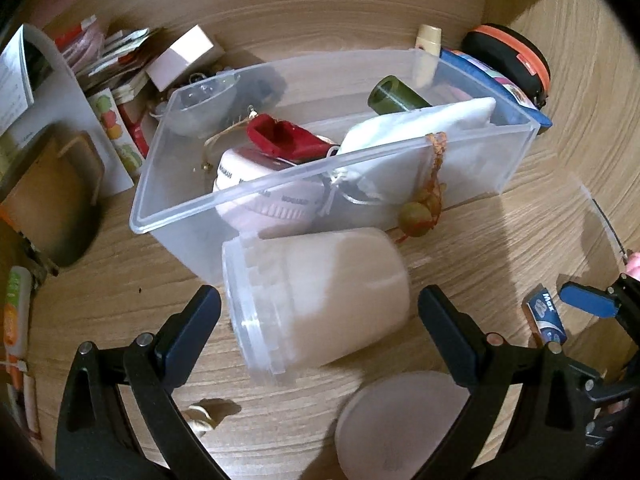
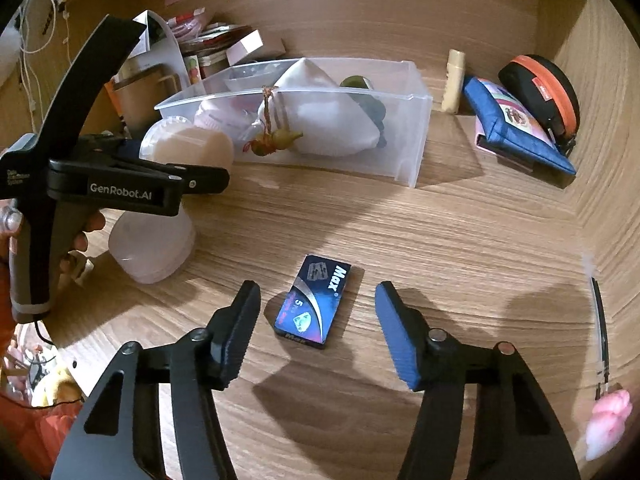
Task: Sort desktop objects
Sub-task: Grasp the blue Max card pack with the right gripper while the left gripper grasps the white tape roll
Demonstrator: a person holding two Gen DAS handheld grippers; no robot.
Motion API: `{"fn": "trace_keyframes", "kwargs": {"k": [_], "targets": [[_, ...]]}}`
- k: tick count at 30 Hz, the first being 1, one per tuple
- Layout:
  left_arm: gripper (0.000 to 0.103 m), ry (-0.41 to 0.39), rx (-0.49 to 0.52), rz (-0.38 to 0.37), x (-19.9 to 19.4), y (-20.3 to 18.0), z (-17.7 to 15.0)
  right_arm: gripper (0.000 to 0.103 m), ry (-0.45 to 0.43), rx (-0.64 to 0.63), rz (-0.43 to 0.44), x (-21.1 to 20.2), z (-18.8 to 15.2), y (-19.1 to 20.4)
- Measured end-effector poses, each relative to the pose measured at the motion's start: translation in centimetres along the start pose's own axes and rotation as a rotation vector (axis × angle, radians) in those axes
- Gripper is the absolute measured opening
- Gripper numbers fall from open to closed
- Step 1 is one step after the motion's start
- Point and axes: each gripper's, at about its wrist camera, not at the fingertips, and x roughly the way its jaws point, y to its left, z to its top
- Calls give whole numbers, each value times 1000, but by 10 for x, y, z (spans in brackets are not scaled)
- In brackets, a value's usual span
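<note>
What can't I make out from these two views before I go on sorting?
- Clear bin, both views: the white pouch and red item cover whatever lies beneath.
- Blue box, left wrist view: half hidden by the right claw; small print unreadable in either view.
- Paper clutter, left wrist view: blurred, print too small.
- Pink object, right wrist view: cut off by the edge.

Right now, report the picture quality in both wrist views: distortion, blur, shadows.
Left wrist view: strong fisheye bending, dark corners; the white jar lying on its side looks soft with blur. Right wrist view: same bowed desk grain, sharper; the blue Max box reads clearly, and both fingers cast dark shadows on the desk.
</note>
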Motion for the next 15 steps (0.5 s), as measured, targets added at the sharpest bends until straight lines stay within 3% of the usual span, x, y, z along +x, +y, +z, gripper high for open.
{"fn": "trace_keyframes", "kwargs": {"k": [3,5,8,12,15], "targets": [[99,6,19,-22,1,-4,1,50,3,-8,-2,2,0,-1],[87,11,34,-18,2,-7,1,46,3,-11,1,2,0,-1],[85,15,37,-1,4,-7,2,43,-1,-15,2,2,0,0],[73,9,30,23,3,-6,1,39,-9,-32,-14,4,0,1],[73,5,33,19,3,-5,0,35,-13,-49,-15,5,0,4]]}}
